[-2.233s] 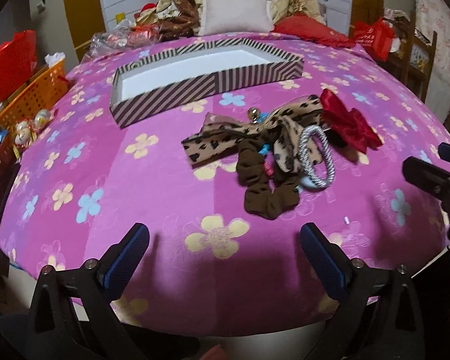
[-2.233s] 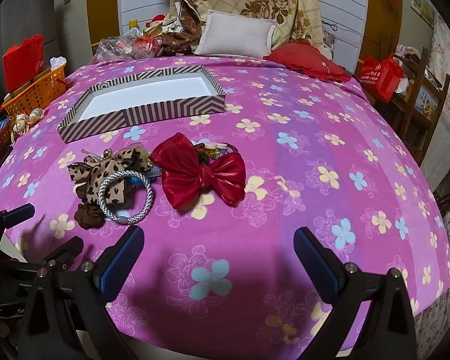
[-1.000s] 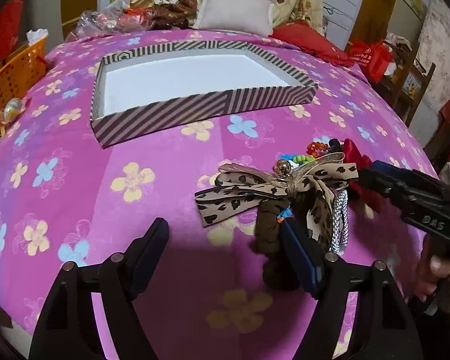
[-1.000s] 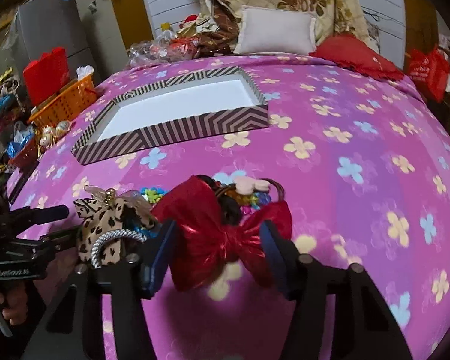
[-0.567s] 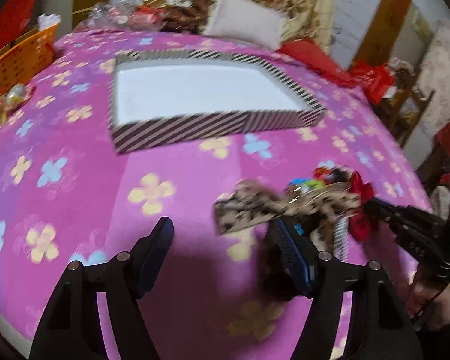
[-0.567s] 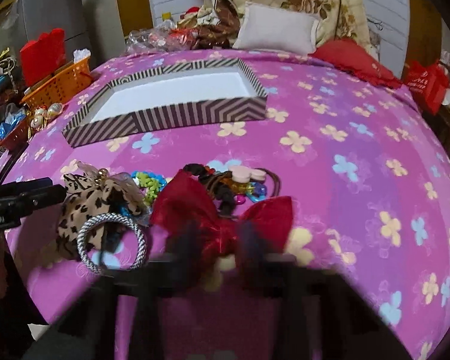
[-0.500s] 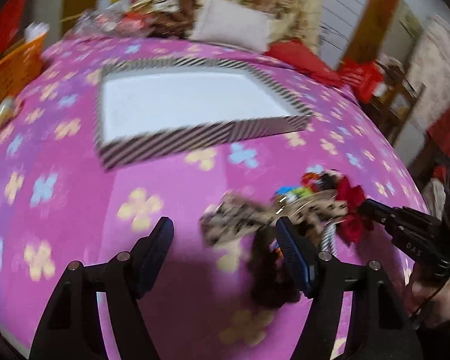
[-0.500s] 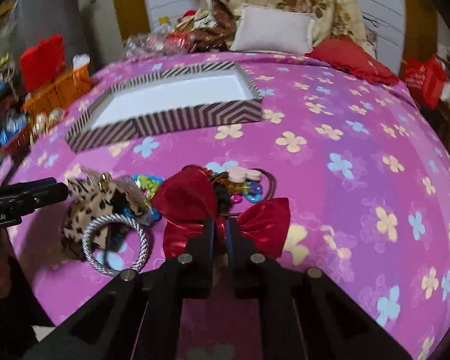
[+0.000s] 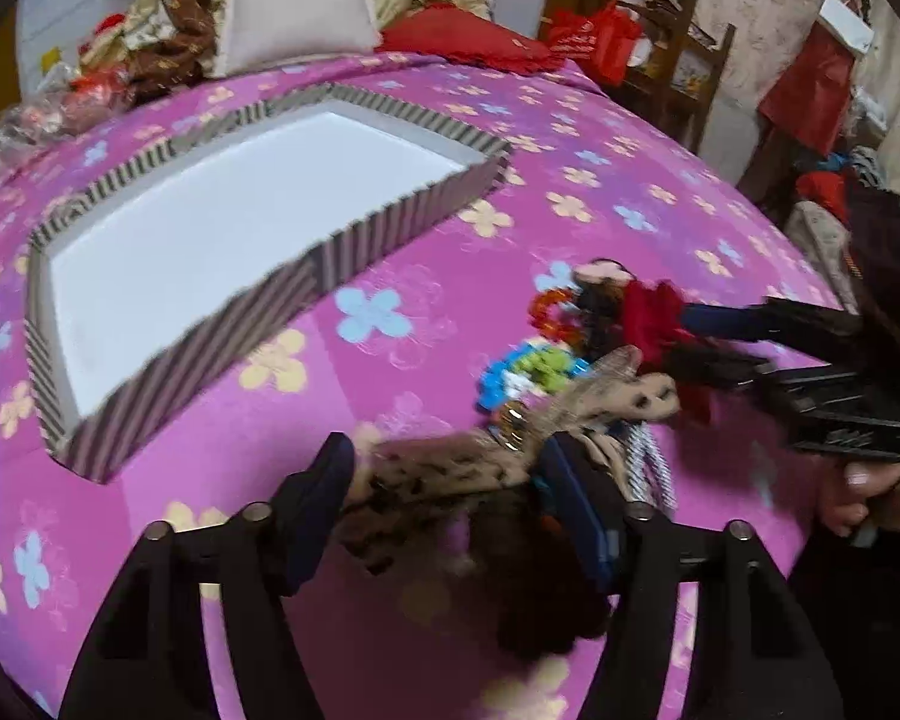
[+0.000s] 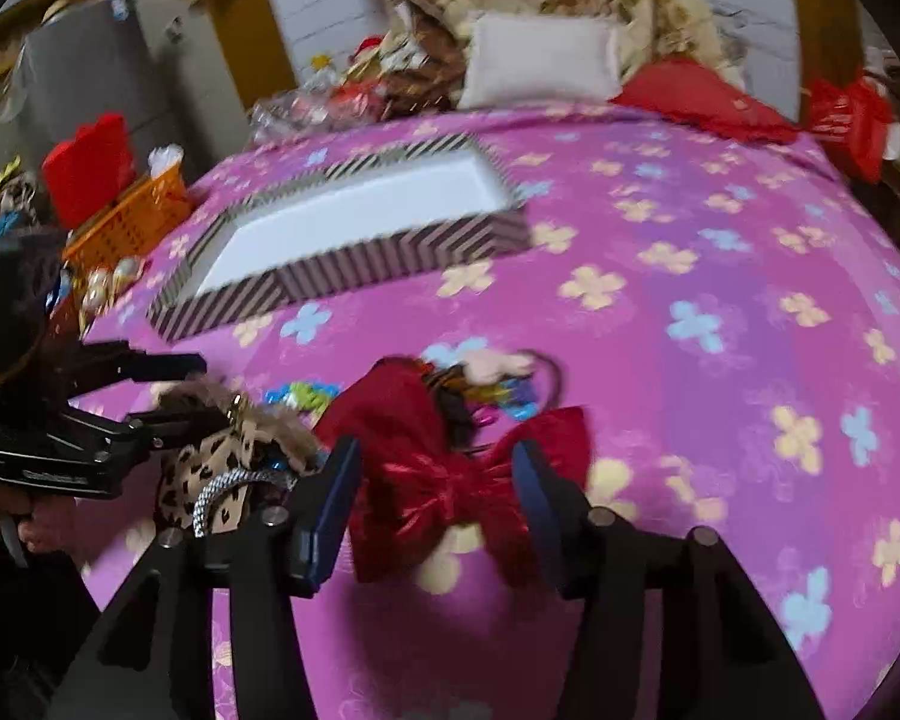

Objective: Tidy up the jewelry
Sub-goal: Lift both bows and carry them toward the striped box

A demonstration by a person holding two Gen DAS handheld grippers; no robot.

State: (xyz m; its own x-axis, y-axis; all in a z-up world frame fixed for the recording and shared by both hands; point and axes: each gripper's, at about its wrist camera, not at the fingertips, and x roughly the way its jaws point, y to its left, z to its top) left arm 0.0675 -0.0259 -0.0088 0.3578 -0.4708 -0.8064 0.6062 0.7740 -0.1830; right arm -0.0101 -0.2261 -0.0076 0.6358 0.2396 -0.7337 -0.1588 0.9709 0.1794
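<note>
Pink flowered bedspread (image 10: 720,276) carried a striped shallow box (image 9: 354,246); left gripper (image 9: 444,504) straddled the leopard-print bow (image 9: 450,468), right gripper (image 10: 438,480) the shiny red bow (image 10: 450,480), jaws apart.

Glossy satin red bow (image 10: 450,480) — matt cloth bedspread (image 10: 720,300).

Leopard bow (image 9: 450,468): lying on the bed, beside the red one.
Red bow (image 10: 450,468): shiny, flat on the bed.
Striped box (image 9: 354,246): open, white inside.

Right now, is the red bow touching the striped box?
Apart. The right wrist view shows a band of bare pink bedspread between the red bow and the striped box.
</note>
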